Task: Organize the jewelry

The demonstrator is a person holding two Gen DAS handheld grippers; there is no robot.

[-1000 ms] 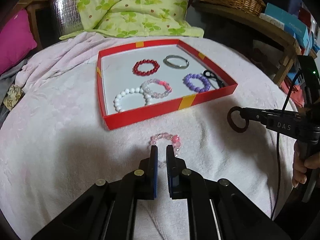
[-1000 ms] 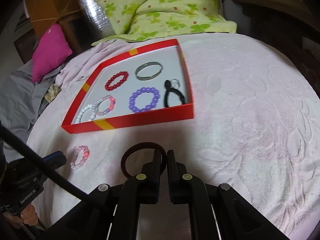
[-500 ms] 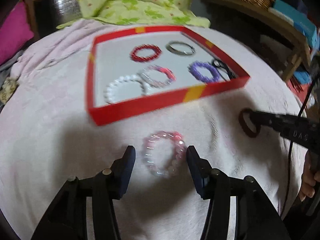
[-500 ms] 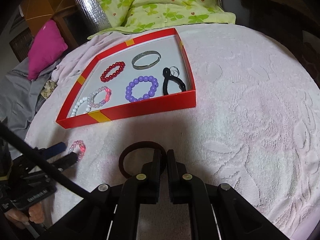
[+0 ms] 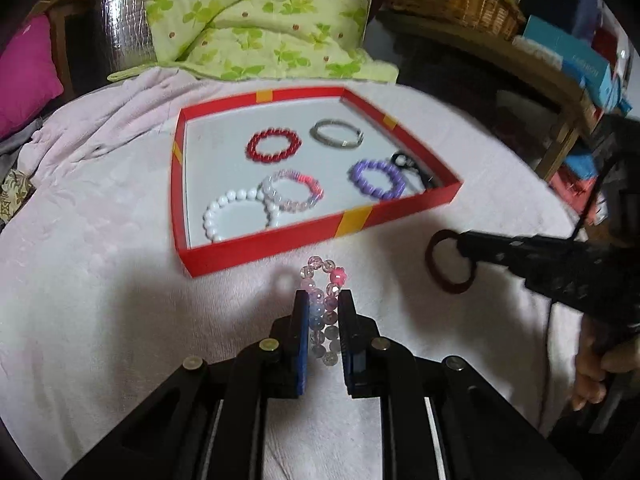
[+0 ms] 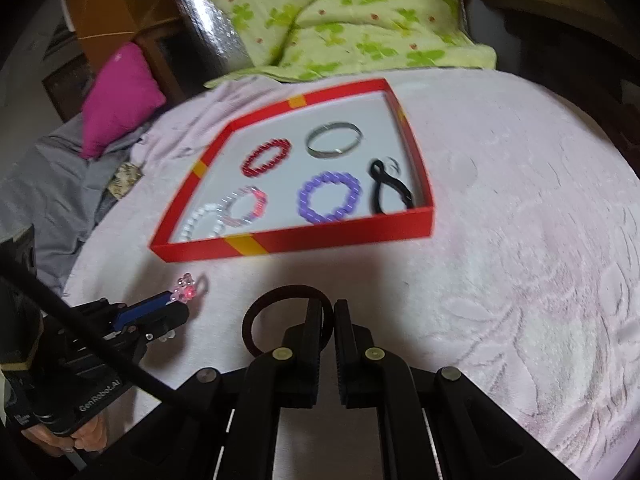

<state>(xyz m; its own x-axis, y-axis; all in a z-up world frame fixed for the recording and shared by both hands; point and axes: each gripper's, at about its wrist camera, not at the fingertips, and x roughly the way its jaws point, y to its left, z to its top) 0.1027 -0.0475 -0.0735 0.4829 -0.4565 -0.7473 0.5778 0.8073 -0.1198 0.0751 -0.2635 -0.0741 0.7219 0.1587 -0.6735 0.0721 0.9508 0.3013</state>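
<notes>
Our left gripper (image 5: 323, 300) is now pinched on the pink crystal bracelet (image 5: 322, 288); half a second ago its fingers were spread wide around it as it lay flat on the blanket (image 5: 100, 280). The bracelet now stands squeezed into a narrow loop between the pads, its far end poking out toward the red tray (image 5: 256, 246). From the right wrist view it looks lifted just off the cloth, hard to be sure.

Our right gripper (image 6: 327, 312) is unchanged, pressed together on the dark brown ring (image 6: 264, 308), held near the tray's front wall.

So both loose pieces are in hand, and we judge that only the drop into the tray is left. Inside lie the white, pink, red, purple and silver bracelets plus a black hair tie.
</notes>
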